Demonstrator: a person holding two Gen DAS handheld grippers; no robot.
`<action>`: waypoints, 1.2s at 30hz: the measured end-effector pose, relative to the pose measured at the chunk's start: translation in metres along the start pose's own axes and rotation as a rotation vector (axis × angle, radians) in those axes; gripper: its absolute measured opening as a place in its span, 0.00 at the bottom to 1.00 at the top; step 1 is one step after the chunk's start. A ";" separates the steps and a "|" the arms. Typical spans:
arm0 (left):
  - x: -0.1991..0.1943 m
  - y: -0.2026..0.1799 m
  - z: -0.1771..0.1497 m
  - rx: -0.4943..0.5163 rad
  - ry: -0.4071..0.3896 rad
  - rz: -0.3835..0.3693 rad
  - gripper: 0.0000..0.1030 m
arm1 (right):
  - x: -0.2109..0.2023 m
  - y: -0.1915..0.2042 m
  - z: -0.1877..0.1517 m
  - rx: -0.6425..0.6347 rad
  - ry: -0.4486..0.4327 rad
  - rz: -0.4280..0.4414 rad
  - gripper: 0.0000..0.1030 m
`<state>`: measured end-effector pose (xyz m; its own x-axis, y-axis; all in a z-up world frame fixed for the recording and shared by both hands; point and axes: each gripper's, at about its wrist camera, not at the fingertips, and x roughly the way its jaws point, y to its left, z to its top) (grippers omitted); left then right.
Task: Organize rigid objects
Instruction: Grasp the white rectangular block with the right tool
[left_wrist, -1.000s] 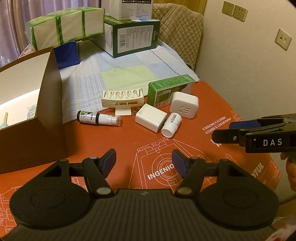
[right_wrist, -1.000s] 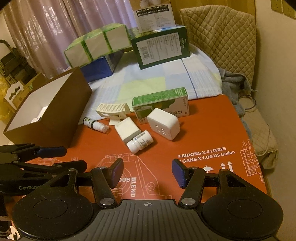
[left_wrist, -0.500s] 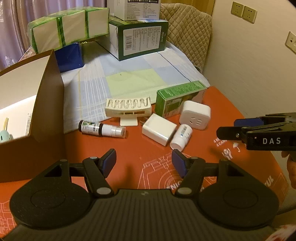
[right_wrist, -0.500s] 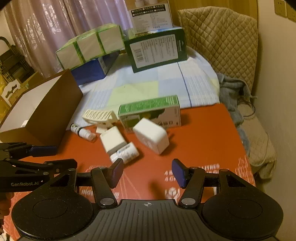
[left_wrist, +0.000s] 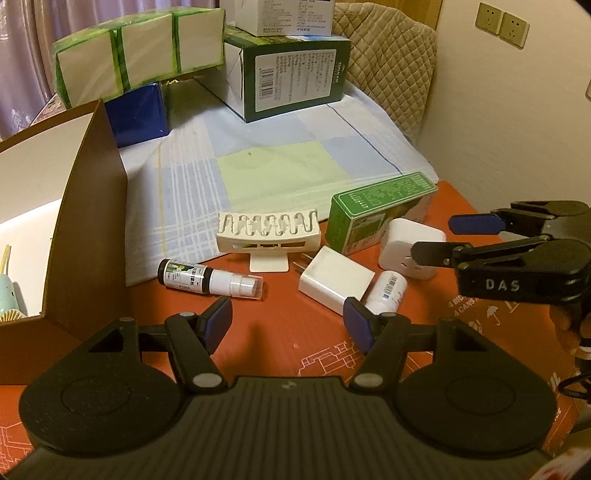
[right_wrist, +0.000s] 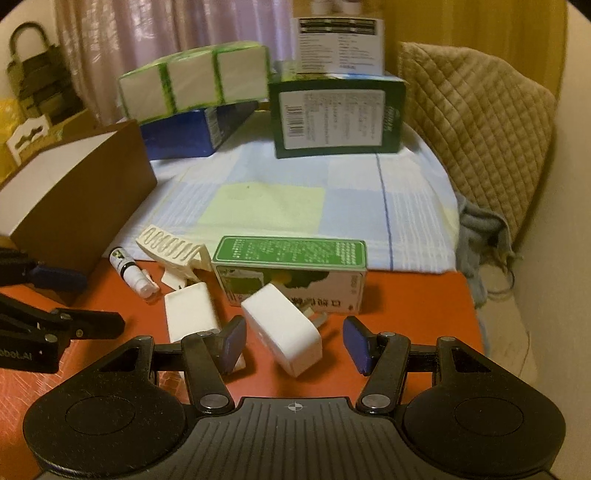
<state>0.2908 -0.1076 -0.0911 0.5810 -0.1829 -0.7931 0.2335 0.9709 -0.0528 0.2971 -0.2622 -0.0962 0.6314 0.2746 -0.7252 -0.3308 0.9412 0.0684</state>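
Note:
Small items lie on the orange mat: a spray bottle (left_wrist: 207, 282), a cream slotted holder (left_wrist: 268, 234), a white charger (left_wrist: 335, 279), a white pill bottle (left_wrist: 386, 292), a white plug adapter (left_wrist: 410, 248) and a green box (left_wrist: 376, 206). My left gripper (left_wrist: 286, 324) is open and empty, just short of the charger and spray bottle. My right gripper (right_wrist: 293, 341) is open, its fingers on either side of the plug adapter (right_wrist: 282, 326) without touching it. The right gripper also shows in the left wrist view (left_wrist: 443, 236).
An open brown cardboard box (left_wrist: 88, 236) stands at the left. Behind the items lies a checked cloth (left_wrist: 273, 170) with stacked cartons (left_wrist: 291, 74) and tissue packs (left_wrist: 136, 62). A wall is at the right, a quilted cushion (right_wrist: 476, 122) at the back right.
Both grippers have moved forward toward the items. The right gripper has come up around the plug adapter. Both stay open and empty.

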 end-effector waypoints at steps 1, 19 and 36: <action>0.001 0.001 0.000 -0.001 0.003 0.001 0.61 | 0.003 0.002 -0.001 -0.019 -0.002 0.001 0.53; 0.009 0.009 -0.001 -0.001 0.027 -0.010 0.61 | -0.008 0.018 -0.020 -0.004 0.069 -0.046 0.26; 0.008 0.010 0.007 -0.004 0.004 0.001 0.61 | 0.009 0.027 -0.010 -0.047 0.040 -0.111 0.25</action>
<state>0.3031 -0.1001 -0.0936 0.5785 -0.1809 -0.7954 0.2292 0.9719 -0.0544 0.2869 -0.2360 -0.1082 0.6378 0.1605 -0.7533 -0.2934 0.9549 -0.0449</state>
